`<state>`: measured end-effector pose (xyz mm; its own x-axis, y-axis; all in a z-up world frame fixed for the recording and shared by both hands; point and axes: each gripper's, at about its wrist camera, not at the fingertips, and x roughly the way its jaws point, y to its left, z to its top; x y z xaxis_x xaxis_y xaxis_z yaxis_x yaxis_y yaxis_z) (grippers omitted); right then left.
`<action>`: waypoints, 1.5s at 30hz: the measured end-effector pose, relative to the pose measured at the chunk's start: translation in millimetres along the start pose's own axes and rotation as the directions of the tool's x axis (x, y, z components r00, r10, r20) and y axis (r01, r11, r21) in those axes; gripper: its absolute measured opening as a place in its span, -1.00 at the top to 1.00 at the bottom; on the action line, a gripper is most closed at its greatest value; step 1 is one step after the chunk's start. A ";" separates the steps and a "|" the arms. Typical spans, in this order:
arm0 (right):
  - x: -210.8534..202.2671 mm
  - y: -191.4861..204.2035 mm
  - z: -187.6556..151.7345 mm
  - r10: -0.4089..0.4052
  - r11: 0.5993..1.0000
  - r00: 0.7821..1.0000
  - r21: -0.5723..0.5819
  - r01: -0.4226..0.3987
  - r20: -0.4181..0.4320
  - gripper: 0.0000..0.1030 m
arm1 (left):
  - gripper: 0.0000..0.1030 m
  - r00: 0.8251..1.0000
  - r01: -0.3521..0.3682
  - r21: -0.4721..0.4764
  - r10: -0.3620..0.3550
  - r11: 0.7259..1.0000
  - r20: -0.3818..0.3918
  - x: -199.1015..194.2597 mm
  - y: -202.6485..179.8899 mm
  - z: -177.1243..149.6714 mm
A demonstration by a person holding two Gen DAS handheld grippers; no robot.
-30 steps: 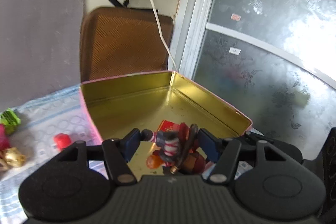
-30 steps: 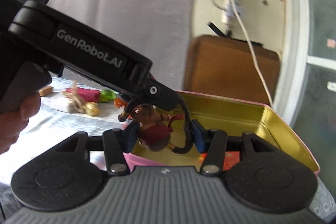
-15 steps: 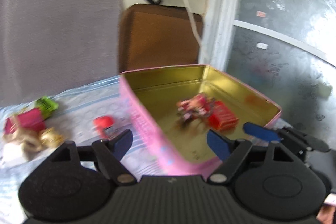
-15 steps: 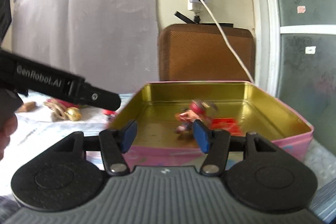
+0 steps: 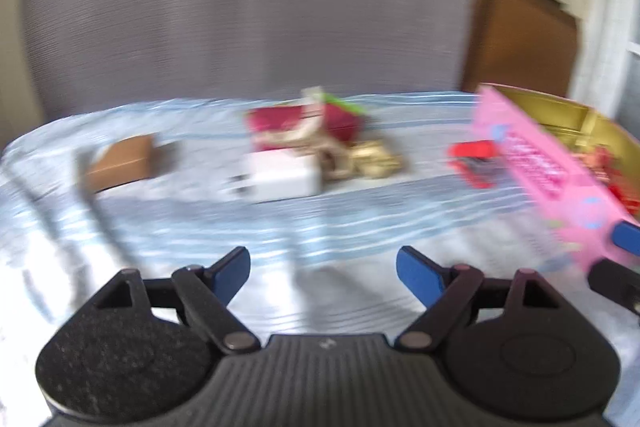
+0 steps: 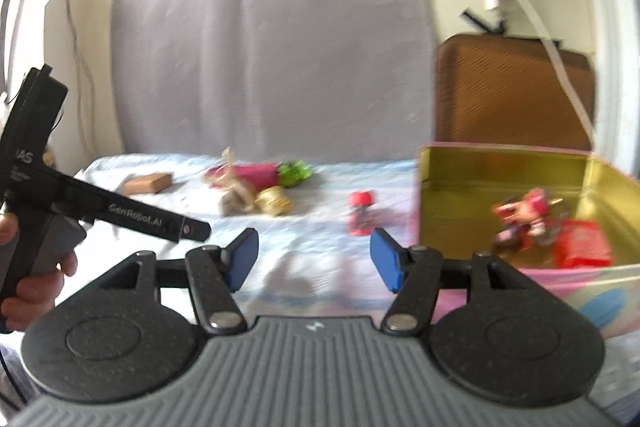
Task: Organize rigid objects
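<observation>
A: status on your L gripper (image 5: 323, 269)?

B: Jaws wide, nothing between the blue pads. They've just been opening, though the last bit was small. It sits over the light blue patterned tablecloth (image 5: 360, 227). View's motion-blurred, so detail is soft.

A: R gripper (image 6: 314, 253)?

B: Jaws apart too, medium-wide, nothing between them, and just been opening. Your hand (image 6: 36, 287) on the L unit's handle shows at 9 o'clock in the R wrist view.

A: Where's the tin?

B: Pink tin w/ gold interior (image 6: 500, 163), at 3 o'clock in both views. Inside: a small pink/red toy figure (image 6: 524, 215) and a red box (image 6: 584, 245) just beside it, at the figure's 4 o'clock.

A: What's loose on the cloth?

B: From the L view: red toy (image 5: 476, 163) just outside the tin's pink wall, at 2 o'clock. Cluster near 12: white block (image 5: 276, 177), magenta box (image 5: 304, 123) behind it, gold-wrapped piece (image 5: 376, 159) to its right, and a green item (image 5: 344, 105) at the back. Beige ribbon or string (image 5: 316, 143) is draped over the cluster; can't tell what it's tied to. Brown cardboard box (image 5: 124, 161) at 10 o'clock, apart from the rest.

A: Background?

B: Grey sheet (image 6: 272, 39) on the wall, brown chair back (image 6: 516, 91) behind the tin.
</observation>
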<state>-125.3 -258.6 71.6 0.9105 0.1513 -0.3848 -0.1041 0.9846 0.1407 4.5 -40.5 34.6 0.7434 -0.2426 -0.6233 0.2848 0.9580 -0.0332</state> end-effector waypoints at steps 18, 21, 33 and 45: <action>-59.8 -4.2 -27.6 -0.415 0.899 0.895 0.224 0.376 0.165 -0.85 | -0.89 0.974 0.170 0.140 -0.188 0.975 0.124 -29.8 -72.9 -35.7; -67.7 -13.7 -30.9 -0.483 0.861 0.862 0.263 0.436 0.154 -0.96 | -0.89 0.962 0.238 0.188 -0.259 0.953 0.093 -30.6 -93.4 -46.3; -67.0 -18.9 -45.2 -0.548 0.816 0.826 0.303 0.493 0.130 -1.00 | -0.93 0.944 0.294 0.202 -0.317 0.934 0.093 -31.8 -95.6 -55.1; -63.3 -18.4 -45.9 -0.528 0.827 0.843 0.289 0.482 0.104 -1.00 | -0.93 0.942 0.300 0.215 -0.324 0.929 0.088 -31.6 -96.3 -54.8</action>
<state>-199.4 -282.3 51.4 0.8642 -0.4015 -0.3033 0.4686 0.8618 0.1942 -79.6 -116.7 14.7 0.6611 -0.5524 -0.5077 0.6176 0.7849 -0.0499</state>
